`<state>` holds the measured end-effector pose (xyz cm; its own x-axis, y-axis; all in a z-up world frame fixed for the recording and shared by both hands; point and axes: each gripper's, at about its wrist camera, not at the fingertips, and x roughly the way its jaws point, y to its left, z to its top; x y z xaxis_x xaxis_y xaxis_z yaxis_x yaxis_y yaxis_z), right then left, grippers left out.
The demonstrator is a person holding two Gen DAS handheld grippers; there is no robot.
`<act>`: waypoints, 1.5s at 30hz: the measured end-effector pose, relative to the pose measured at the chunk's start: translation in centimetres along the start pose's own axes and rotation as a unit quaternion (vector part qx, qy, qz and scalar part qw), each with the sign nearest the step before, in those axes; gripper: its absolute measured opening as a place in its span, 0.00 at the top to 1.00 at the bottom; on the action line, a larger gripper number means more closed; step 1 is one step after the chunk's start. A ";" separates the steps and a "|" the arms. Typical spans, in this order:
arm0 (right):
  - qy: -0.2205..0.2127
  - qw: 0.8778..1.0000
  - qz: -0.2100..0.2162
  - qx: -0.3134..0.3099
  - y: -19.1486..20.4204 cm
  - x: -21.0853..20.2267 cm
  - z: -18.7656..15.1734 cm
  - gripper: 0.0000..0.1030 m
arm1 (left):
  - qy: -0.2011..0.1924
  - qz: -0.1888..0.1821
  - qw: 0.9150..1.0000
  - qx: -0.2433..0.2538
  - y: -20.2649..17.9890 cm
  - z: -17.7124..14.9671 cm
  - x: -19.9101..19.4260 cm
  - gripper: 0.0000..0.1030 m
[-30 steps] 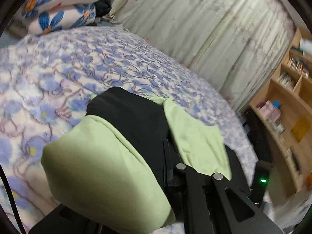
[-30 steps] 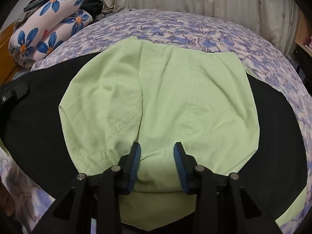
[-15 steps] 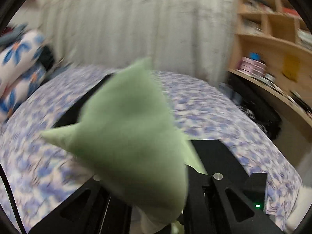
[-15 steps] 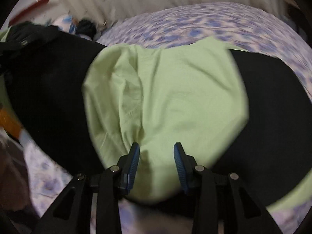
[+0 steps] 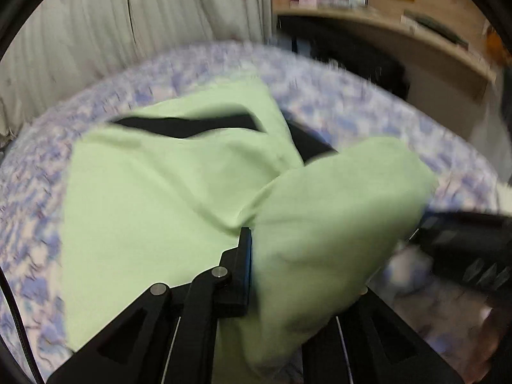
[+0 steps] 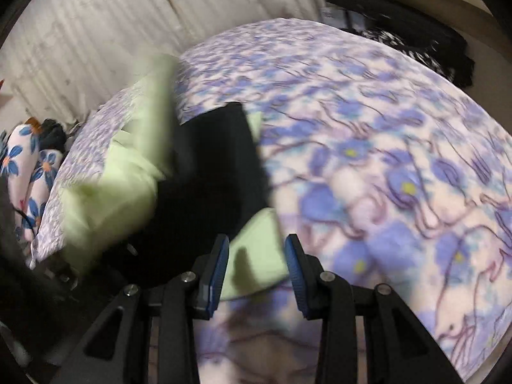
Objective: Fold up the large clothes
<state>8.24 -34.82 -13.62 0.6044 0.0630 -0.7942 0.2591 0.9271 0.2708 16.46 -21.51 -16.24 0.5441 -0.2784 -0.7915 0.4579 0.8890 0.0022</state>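
The bed with its white cover printed in blue and lilac flowers fills both views, and on it lies the large garment of pale green cloth with black panels, partly folded, its green layer spread flat in the left wrist view with a black strip showing at the far edge. A thick bunch of that green cloth rises straight in front of the left tool; it hides one finger, so the tool appears pinched on the fold, though the contact itself is covered. The right tool stands spread, its blue-padded fingers on either side of a green corner without closing on it. Both views are smeared by motion. As a judgement, the risk is that the lifted bunch is carried across too fast and drags the lower layers askew, or slips from the left tool and lands crumpled; the right tool, holding nothing, cannot pin the garment down, so the stack may slide on the soft cover. Behind the bed hang pale pleated curtains; a wooden shelf with small boxes stands to the right, and flowered blue-and-white pillows lie at the bed's far left.
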 end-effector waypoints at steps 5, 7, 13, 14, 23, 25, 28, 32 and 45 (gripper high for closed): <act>0.006 1.000 0.011 0.006 -0.5 0.2 -0.4 0.64 | 0.014 -0.029 0.999 -0.019 0.5 -0.2 -0.4 0.68; 0.002 1.000 0.015 0.006 -0.6 0.0 -0.2 0.64 | 0.023 -0.045 0.998 -0.030 0.9 0.1 -1.2 0.32; -0.013 1.000 0.011 0.010 -0.9 -1.4 0.5 0.64 | -0.006 -0.060 0.997 -0.042 1.4 -0.8 -6.2 0.21; -0.015 1.000 0.010 0.012 -0.9 -1.8 0.7 0.62 | -0.011 -0.060 0.997 -0.051 1.9 -1.1 -7.2 0.21; -0.001 0.992 0.120 0.029 0.3 -2.8 3.1 0.42 | -0.003 0.036 0.991 -0.132 10.4 -3.5 -10.4 0.21; 0.035 0.987 0.154 0.033 0.9 -1.5 3.8 0.42 | 0.016 0.057 0.986 -0.155 12.4 -4.1 -9.6 0.21; 0.095 0.977 0.185 0.047 1.5 1.3 4.6 0.42 | 0.035 0.047 0.978 -0.199 14.8 -5.0 -8.3 0.21; 0.140 0.971 0.179 0.070 1.2 3.9 5.4 0.42 | 0.058 0.023 0.967 -0.248 17.1 -6.1 -6.7 0.21; 0.149 0.976 0.147 0.062 1.9 4.1 5.7 0.42 | 0.059 -0.010 0.961 -0.270 17.5 -5.9 -4.8 0.21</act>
<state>15.43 -34.90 -13.25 0.4250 0.4419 -0.7900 0.2075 0.8020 0.5602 17.70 -2.45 -16.04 0.4416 -0.2821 -0.8517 0.0183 0.9519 -0.3058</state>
